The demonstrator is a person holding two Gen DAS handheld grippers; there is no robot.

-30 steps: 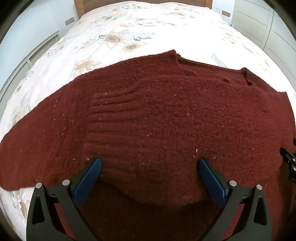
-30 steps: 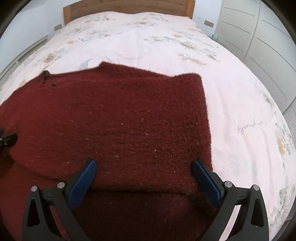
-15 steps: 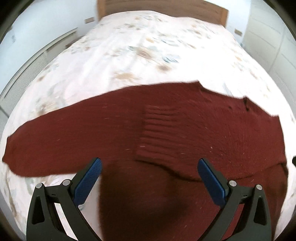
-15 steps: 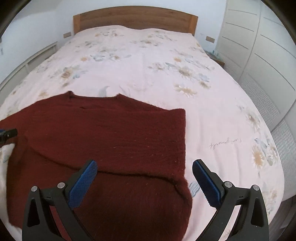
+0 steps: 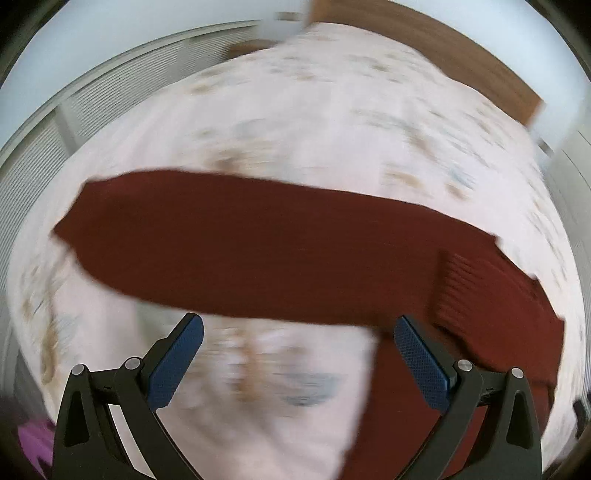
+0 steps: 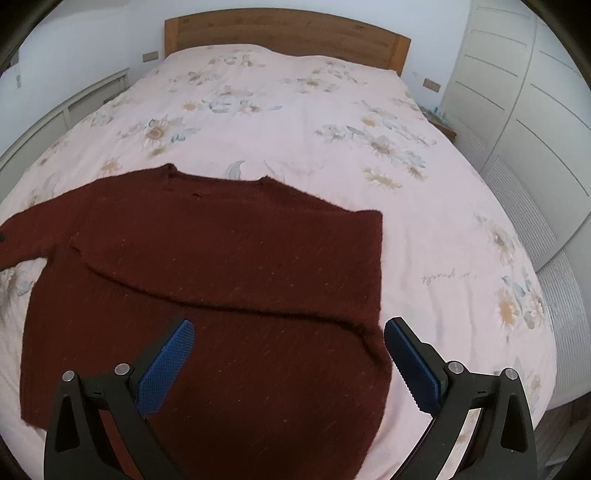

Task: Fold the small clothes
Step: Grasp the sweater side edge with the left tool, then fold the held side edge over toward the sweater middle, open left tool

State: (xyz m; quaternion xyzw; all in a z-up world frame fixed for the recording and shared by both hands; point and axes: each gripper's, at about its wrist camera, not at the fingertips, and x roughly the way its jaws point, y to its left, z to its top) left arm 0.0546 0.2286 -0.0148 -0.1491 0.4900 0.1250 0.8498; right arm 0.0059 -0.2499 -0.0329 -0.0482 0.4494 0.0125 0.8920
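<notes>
1. Setting: a wide bed under a pale pink quilt printed with daisy-like flowers [image 6: 306, 122]. A wooden headboard [image 6: 288, 33] stands at the far end. White panelled wardrobe doors [image 6: 517, 110] run along the right; a white slatted unit [image 6: 85, 99] lines the left wall.
2. Task item: a dark maroon knitted sweater [image 6: 221, 280] lies flat on the near half of the quilt, neckline toward the headboard.
3. Right wrist view, sharp: the sweater's right sleeve is folded in across the body, leaving a straight vertical edge on the right and a diagonal ridge from upper left to lower right. The left sleeve runs out to the left edge of the frame.
4. Left wrist view, heavily motion-blurred: the extended maroon sleeve [image 5: 236, 251] spans the frame as a long band. The folded sleeve's ribbed cuff [image 5: 476, 291] shows at right on the body. Quilt pattern detail cannot be read here.
5. Left gripper [image 5: 297, 356]: black frame, blue textured pads, fingers spread wide and holding nothing. Bare quilt shows between them; the right pad sits over the sweater's edge.
6. Right gripper [image 6: 288, 362]: same build, fingers spread wide, nothing pinched. It hangs over the sweater's lower right part.
7. Obstructions: nothing stands between either gripper and the sweater.
8. Containers: none seen in either view.
9. A purple patch [image 5: 31, 441] shows at the lower left; too blurred to identify.
</notes>
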